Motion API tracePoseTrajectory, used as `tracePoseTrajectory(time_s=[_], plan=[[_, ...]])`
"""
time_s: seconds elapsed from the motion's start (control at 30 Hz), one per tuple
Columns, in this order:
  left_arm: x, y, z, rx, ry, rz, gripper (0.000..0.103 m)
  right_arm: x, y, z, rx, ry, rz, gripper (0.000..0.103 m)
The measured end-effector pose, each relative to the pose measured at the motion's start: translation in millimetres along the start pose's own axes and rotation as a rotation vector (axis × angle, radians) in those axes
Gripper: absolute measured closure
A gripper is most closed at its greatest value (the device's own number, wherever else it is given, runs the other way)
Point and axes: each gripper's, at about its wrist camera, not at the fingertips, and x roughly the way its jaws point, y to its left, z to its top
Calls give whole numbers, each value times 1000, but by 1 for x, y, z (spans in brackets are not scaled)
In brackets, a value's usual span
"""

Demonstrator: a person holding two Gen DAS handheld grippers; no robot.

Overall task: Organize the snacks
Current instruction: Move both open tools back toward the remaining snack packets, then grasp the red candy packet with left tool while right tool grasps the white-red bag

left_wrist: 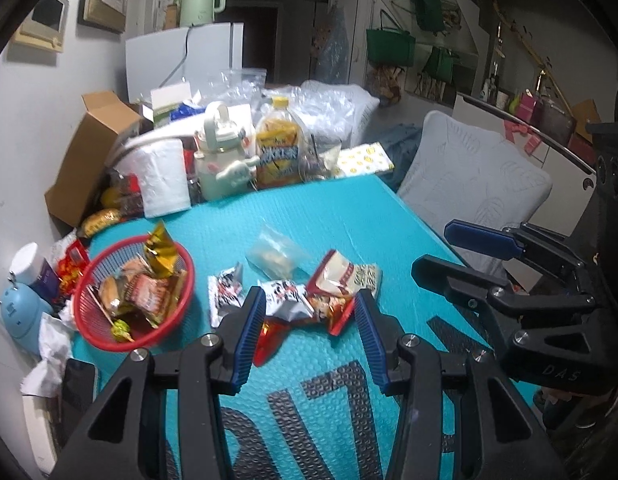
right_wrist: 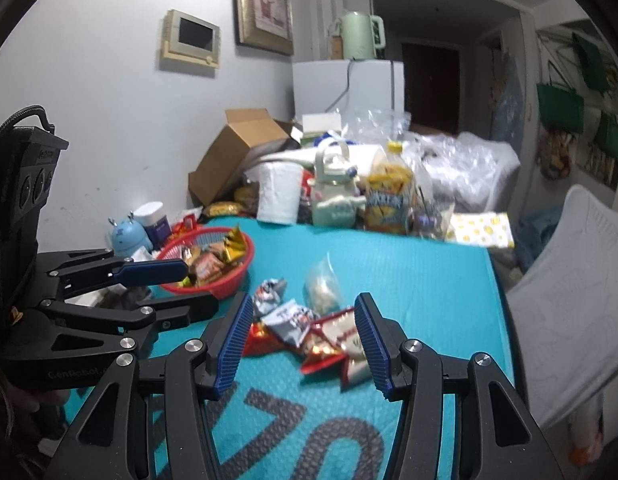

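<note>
risk: with both the left hand-held gripper (left_wrist: pixel 309 316) and the right hand-held gripper (right_wrist: pixel 305 326) part open and empty over 1 overlapping snack pile (left_wrist: pixel 309 300), they may collide or pinch 2 packets, missing the red basket (left_wrist: pixel 89 300) at 9 o'clock on the counter (left_wrist: pixel 349 208).

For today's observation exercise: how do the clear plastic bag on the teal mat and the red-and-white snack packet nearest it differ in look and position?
The clear plastic bag is see-through, showing pale contents; the red-and-white snack packet is opaque and printed. The bag lies alone, farther back on the teal mat; the packet sits in a cluster of wrappers, nearer the open left gripper. Both lie loose on the mat, outside the red basket.
</note>
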Motion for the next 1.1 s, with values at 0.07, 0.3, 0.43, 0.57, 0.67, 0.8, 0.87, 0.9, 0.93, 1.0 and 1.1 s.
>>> tracePoseTrajectory(time_s=[0.07,0.3,0.43,0.57,0.67,0.8,0.87,0.9,0.93,1.0,1.1], plan=[[7,0,-2,-9,18,-7,58,6,-5,-5,15,18,2,50],[36,7,-11,-37,82,-18,58,24,-18,-18,50,66,8,43],[51,11,-15,-51,115,-27,58,39,-23,-22,58,98,15,43],[65,16,-16,-69,142,-36,58,55,-30,-25,71,130,25,43],[76,20,-16,-78,160,-31,58,67,-38,-28,86,152,31,41],[93,28,-15,-93,192,-16,58,85,-47,-31,92,180,36,35],[103,32,-15,-98,213,-8,58,92,-49,-31,90,192,39,34],[108,35,-15,-99,222,-3,58,97,-51,-32,89,200,39,34],[110,36,-16,-101,227,0,58,102,-53,-32,88,209,39,33],[118,40,-16,-106,243,6,58,112,-57,-33,88,224,33,30],[129,47,-18,-113,265,17,58,123,-63,-34,90,241,20,29]])
